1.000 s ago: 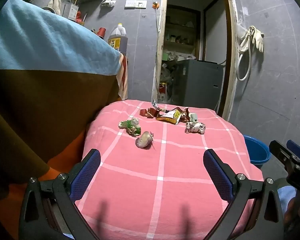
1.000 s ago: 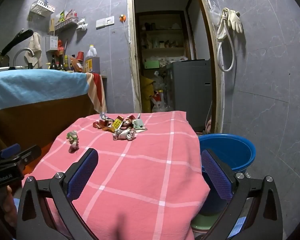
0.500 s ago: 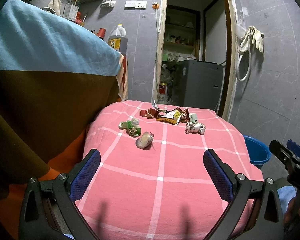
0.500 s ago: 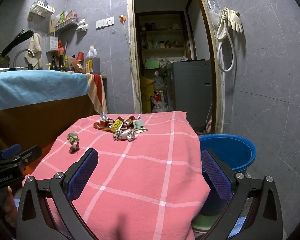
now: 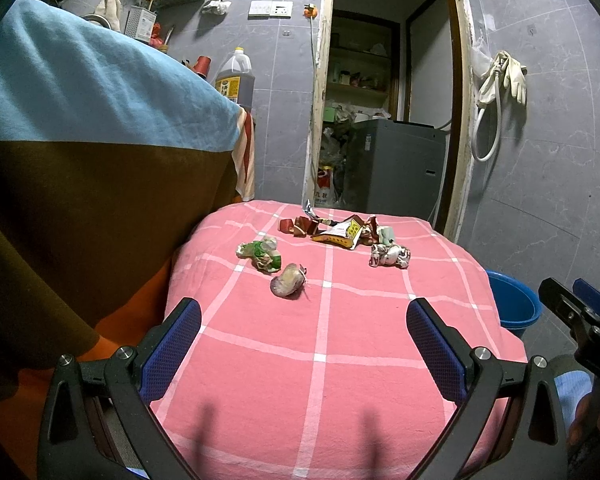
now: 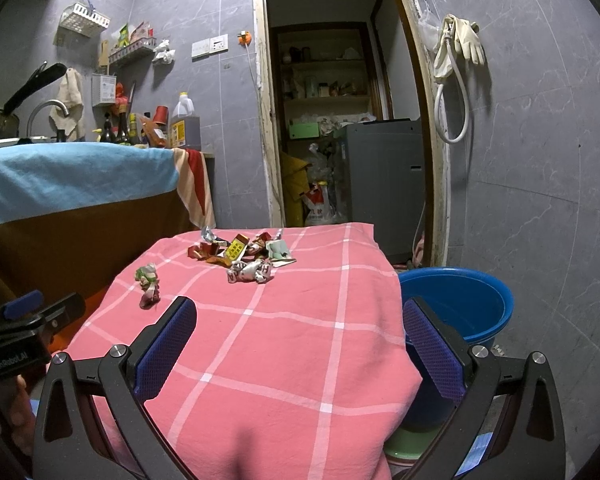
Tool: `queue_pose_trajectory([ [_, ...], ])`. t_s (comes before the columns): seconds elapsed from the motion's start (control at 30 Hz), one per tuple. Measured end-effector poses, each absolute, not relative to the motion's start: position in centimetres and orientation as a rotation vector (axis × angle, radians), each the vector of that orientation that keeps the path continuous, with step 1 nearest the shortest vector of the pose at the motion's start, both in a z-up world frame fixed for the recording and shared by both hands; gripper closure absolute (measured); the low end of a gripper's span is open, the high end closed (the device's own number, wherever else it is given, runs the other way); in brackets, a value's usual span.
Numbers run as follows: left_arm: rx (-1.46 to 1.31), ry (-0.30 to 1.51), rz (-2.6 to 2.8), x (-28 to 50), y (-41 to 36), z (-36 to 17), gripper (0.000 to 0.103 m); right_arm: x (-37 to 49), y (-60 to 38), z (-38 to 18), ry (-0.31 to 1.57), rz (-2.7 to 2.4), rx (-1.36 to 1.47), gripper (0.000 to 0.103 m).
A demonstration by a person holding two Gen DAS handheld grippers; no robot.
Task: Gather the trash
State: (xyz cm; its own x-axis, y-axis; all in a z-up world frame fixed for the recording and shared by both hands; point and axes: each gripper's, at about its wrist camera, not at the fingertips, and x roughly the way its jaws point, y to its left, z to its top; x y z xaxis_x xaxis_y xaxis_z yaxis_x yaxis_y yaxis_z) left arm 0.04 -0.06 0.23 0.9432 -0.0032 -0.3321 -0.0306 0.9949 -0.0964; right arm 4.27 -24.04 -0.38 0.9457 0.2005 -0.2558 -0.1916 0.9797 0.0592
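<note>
Crumpled trash lies on a pink checked cloth (image 5: 320, 360) over a low table. A pale pink wad (image 5: 287, 280) sits nearest, a green-white wrapper (image 5: 260, 254) behind it, a white printed wrapper (image 5: 390, 256) to the right, and yellow and red wrappers (image 5: 340, 232) at the far edge. My left gripper (image 5: 303, 344) is open and empty, short of the wad. My right gripper (image 6: 299, 344) is open and empty over the cloth (image 6: 280, 340); the white wrapper (image 6: 250, 271) and the green-white wrapper (image 6: 147, 276) lie ahead of it.
A blue bucket (image 6: 460, 304) stands on the floor right of the table; it also shows in the left wrist view (image 5: 512, 300). A counter draped in blue and brown cloth (image 5: 80, 128) rises on the left. An open doorway (image 6: 332, 120) with a grey appliance is behind.
The left gripper has drifted very slightly; the right gripper's view has shifted a little. The trash has not moved and both grippers stay open.
</note>
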Motion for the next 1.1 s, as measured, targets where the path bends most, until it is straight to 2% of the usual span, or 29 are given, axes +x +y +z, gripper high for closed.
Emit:
queue_pose_trajectory([
  [1.1,-0.100,0.336,0.012,-0.08,-0.15,0.34,0.002,4.25,-24.09,-0.38,0.263,0.200,0.038,0.000],
])
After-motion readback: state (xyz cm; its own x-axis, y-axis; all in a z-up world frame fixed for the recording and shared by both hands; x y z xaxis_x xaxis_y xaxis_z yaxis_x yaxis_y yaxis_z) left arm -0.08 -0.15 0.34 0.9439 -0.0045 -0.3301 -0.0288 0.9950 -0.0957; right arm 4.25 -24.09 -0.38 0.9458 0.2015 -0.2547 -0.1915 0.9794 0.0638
